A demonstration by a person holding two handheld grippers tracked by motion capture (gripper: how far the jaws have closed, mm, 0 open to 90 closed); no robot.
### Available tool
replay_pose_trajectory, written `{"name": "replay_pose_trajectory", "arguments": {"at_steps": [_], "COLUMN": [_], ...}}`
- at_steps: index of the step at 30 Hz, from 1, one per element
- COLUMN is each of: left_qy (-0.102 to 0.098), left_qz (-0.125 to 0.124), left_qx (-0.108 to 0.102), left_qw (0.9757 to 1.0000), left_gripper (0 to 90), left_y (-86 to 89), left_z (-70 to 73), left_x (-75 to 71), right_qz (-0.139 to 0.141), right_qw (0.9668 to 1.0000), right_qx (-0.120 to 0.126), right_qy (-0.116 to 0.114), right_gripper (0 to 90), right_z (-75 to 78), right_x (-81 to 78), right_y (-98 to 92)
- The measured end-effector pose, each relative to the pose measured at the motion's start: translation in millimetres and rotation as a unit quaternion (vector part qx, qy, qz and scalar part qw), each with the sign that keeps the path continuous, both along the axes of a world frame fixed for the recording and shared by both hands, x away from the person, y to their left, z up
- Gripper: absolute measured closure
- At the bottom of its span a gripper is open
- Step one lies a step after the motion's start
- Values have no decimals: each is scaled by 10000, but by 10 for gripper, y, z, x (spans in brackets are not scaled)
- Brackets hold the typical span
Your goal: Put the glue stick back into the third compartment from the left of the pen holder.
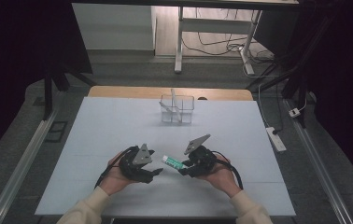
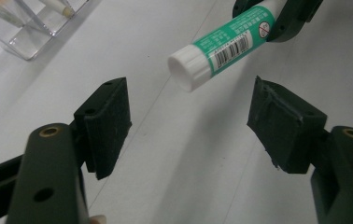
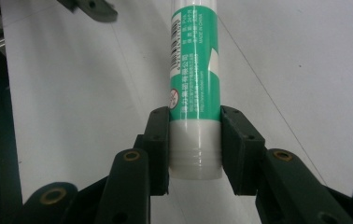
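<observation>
A white counter (image 1: 118, 140) is lying under dim light on a grey floor (image 1: 16, 154), while a white-legged desk (image 1: 179, 42) is standing beyond it, cables (image 1: 221, 44) are trailing underneath, and a power strip (image 1: 276, 138) is resting at right.

A lab or recording studio workspace.
Black curtains (image 1: 20, 56) flank a white-topped bench (image 1: 118, 135); loose cables (image 1: 221, 44) cross the bare floor, and a power strip (image 1: 276, 138) lies beside metal floor rails (image 1: 23, 163).

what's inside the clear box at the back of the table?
The clear box holds a few pale stick-shaped items leaning against its divider. What they are is too small to tell; its floor is hidden by glare.
</observation>
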State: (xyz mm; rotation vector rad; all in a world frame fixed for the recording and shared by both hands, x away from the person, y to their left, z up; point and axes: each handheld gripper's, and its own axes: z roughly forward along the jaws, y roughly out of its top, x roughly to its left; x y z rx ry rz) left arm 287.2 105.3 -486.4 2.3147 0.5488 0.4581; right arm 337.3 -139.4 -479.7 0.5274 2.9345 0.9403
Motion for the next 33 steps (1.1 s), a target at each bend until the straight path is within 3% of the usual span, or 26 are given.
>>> {"name": "replay_pose_trajectory", "arguments": {"at_steps": [12,19,23,26,31,33], "left_qy": [-266,-430,-521,-630,-641,-587], "left_qz": [-243,-334,-421,-504,-602,-635], "left_qx": [430,733,934,1213,1490,1536], "left_qw": [9984,9958,9934,9893,9849,9843], "left_gripper": [303,383,420,451,507,527], "left_y": [-178,-261,-300,-324,-357,-358], "left_z": [-17,-73,-106,-128,-163,-177], "left_x": [5,2,-11,-22,-35,-30], "right_qz": [83,172,202,193,184,213], "right_qw": [9995,9990,9988,9984,9975,9974], "right_qx": [-136,-166,-93,-161,-106,-103], "right_qy": [262,370,438,497,677,677], "right_gripper": [643,643,642,642,641,641], "right_z": [-5,3,14,26,24,17], "right_x": [34,38,39,34,45,46], "right_y": [112,162,172,178,175,179]}}
